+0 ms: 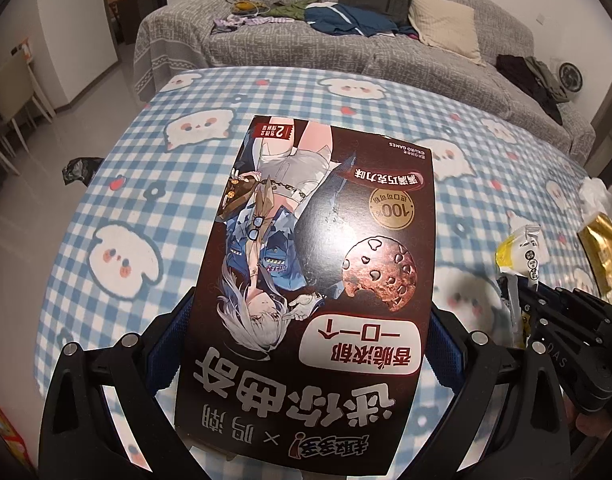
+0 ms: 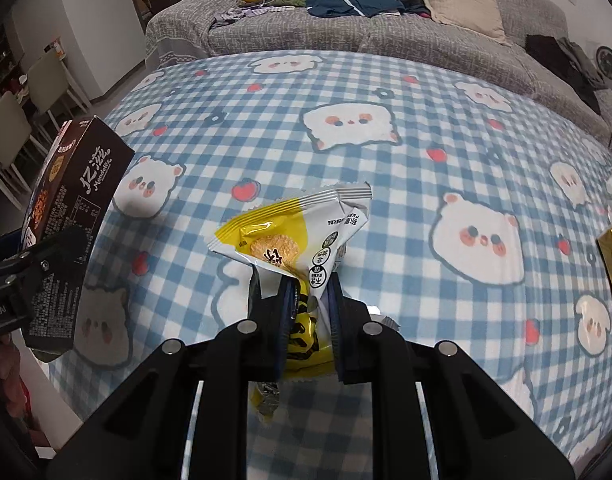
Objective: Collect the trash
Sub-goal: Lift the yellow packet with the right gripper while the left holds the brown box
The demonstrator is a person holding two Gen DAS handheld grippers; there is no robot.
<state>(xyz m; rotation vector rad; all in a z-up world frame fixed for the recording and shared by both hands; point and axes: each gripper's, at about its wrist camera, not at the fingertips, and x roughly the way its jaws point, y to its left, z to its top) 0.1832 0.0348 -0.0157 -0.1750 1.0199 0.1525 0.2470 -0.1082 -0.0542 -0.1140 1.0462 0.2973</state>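
Both wrist views show an evenly lit indoor room under soft, cool overhead light. Strong fisheye distortion bends the checked tablecloth (image 2: 385, 92) into a dome and curves the grey sofa (image 1: 345, 48) along the top, with black vignetting in every corner. The centre of each picture is sharp; printed text on the dark snack box (image 1: 306, 280) and the yellow-and-white wrapper (image 2: 298, 236) is readable. A dull sheen lies across the box's glossy face. Soft, faint shadows fall on the cloth under the box and wrapper. Near black gripper parts at the bottom are slightly soft, and the outer edges are smeared.
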